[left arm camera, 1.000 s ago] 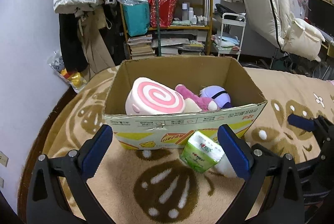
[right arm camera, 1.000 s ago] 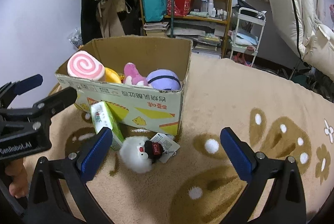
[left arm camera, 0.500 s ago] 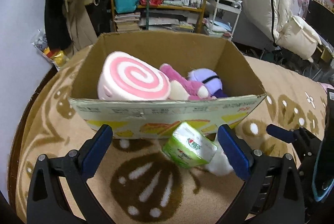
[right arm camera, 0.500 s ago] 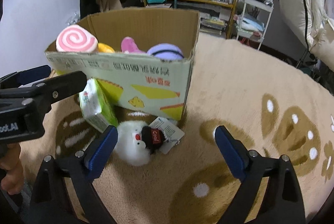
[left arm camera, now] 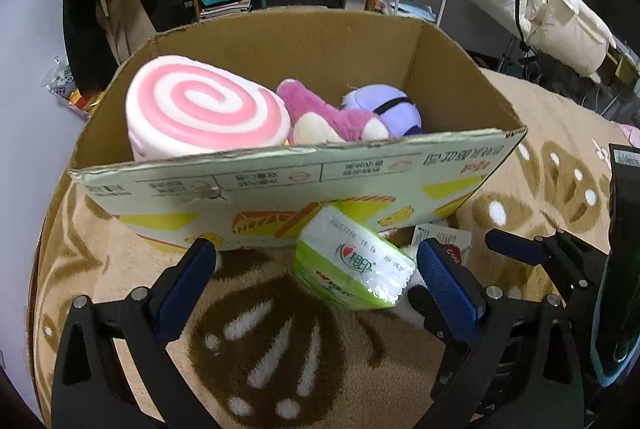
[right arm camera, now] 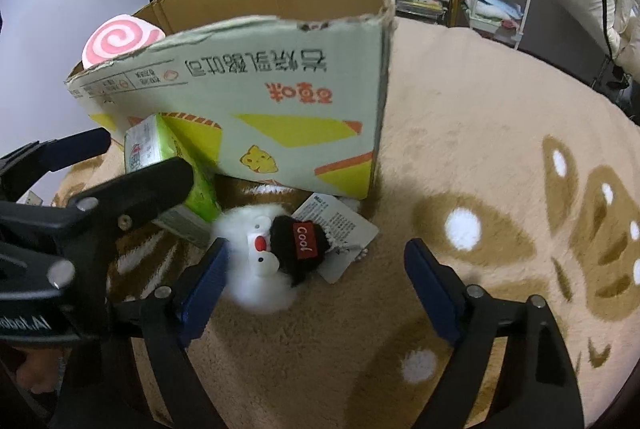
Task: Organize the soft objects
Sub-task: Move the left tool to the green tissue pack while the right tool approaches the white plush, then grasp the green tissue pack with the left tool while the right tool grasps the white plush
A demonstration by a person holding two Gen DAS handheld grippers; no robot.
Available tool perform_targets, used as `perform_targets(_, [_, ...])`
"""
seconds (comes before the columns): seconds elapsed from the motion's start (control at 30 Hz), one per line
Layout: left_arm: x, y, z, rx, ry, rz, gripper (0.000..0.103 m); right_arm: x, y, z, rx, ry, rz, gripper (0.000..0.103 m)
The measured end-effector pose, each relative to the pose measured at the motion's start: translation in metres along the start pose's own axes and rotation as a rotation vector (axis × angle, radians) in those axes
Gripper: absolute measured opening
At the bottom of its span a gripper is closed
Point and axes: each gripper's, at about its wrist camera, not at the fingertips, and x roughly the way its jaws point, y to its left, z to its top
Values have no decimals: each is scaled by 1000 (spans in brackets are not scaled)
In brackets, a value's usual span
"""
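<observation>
Left wrist view: left gripper [left arm camera: 316, 269] is spread wide, nothing held. The green tissue pack [left arm camera: 352, 263] sits between its blue pads, tilted, leaning on the printed front wall of the cardboard box [left arm camera: 280, 185], lower end on the brown patterned blanket [left arm camera: 256, 345]. Neither pad touches it yet as far as I can tell; the right-side pad looks just beside the pack's crimped end.

Handling guess: the pack is light, squashy, with a slick plastic wrap (glare on the film says slippery). Best hold is across the two broad faces at mid-body, not at the crimped end seam, which would fold and slide out. It will likely compress a fair bit before it grips.

Inside the box: pink swirl roll cushion [left arm camera: 204, 109], pink plush [left arm camera: 320, 113], purple plush [left arm camera: 384, 105]. There's room on the right for more.

Right wrist view: right gripper [right arm camera: 316, 281] is also wide open and empty. The white fluffy plush [right arm camera: 260, 269] with a black "Cool" hat [right arm camera: 300, 241] lies on the blanket just in front of the box's near corner, close against the left pad; whether they touch, I can't tell. A paper hang tag [right arm camera: 340, 225] lies behind it.

The plush looks very light, all fluff, no stiff core. Take it around the body, below the hat (the fur will give, so a deep close is needed). Avoid the tag: it would tear or slip.

The left gripper's black arm crosses this view at the tissue pack [right arm camera: 168, 157], so the two tools are close; collision is possible if both close in together.
</observation>
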Motion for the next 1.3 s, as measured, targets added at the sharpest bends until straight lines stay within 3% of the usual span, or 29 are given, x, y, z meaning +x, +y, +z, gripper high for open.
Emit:
perform_targets(0.07, [3,-1,-1,7,9,8,100,2,0,0,1,1,14,86])
perform_targets(0.5, [9,5,-4,-19,40,3,100,13,4,-6,8,19,29,86])
perform_targets(1.07, [13,4,-8,-13,61,48,99,22,19,-4,-29,25,-16,86])
perform_targets(1.3, [7,8,-10,-32,65,8,80,28,29,-5,-55,23,-37,87])
